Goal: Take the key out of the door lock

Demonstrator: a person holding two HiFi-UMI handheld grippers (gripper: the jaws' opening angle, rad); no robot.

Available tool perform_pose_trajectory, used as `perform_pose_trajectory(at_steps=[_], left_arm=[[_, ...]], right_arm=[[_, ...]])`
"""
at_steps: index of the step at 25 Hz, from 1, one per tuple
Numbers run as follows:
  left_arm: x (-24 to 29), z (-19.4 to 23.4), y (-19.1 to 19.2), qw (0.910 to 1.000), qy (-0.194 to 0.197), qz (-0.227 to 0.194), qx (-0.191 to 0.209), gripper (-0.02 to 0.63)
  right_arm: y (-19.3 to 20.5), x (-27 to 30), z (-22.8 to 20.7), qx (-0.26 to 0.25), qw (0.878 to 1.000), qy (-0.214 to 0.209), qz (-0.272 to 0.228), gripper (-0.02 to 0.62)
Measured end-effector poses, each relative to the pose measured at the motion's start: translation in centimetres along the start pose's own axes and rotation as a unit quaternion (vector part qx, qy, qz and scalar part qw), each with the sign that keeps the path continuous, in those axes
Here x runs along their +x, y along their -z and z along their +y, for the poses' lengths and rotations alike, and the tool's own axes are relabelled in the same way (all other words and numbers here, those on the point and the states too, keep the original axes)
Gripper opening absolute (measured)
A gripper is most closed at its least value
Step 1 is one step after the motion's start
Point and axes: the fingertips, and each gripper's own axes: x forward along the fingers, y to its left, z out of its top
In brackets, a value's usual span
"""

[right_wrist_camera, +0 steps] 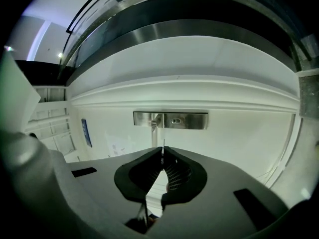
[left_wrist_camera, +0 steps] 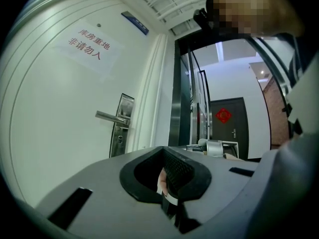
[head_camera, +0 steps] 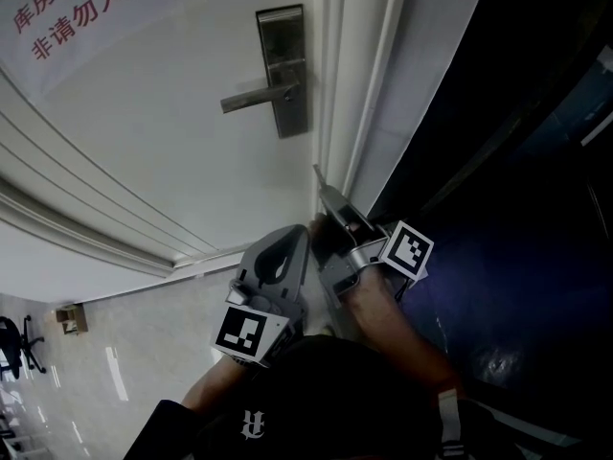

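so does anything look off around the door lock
Nothing damaged or askew: the lock plate and lever look intact. Only oddity: the keyhole is empty, and the right tongs are shut on a thin metal sliver, likely the key.

The door lock (head_camera: 283, 70) is a brushed steel plate on the white door, close to the door's edge, with its lever handle (head_camera: 259, 97) lying level and a small round keyhole (right_wrist_camera: 174, 120) beside it. The key (right_wrist_camera: 162, 147) shows only as a thin metal sliver, edge-on, pinched between the right tool's (right_wrist_camera: 162, 156) closed jaw tips, apart from the lock.
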Motion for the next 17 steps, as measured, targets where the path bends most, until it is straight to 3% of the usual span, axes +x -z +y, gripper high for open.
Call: perform_pose_trajectory(at_steps=[17], left_arm=[[-1.2, -2.0, -0.3, 0.9999, 0.004, -0.004, 0.008, 0.006]], right_arm=[[0.6, -1.9, 1.0, -0.001, 1.0, -0.01, -0.002, 0.02]])
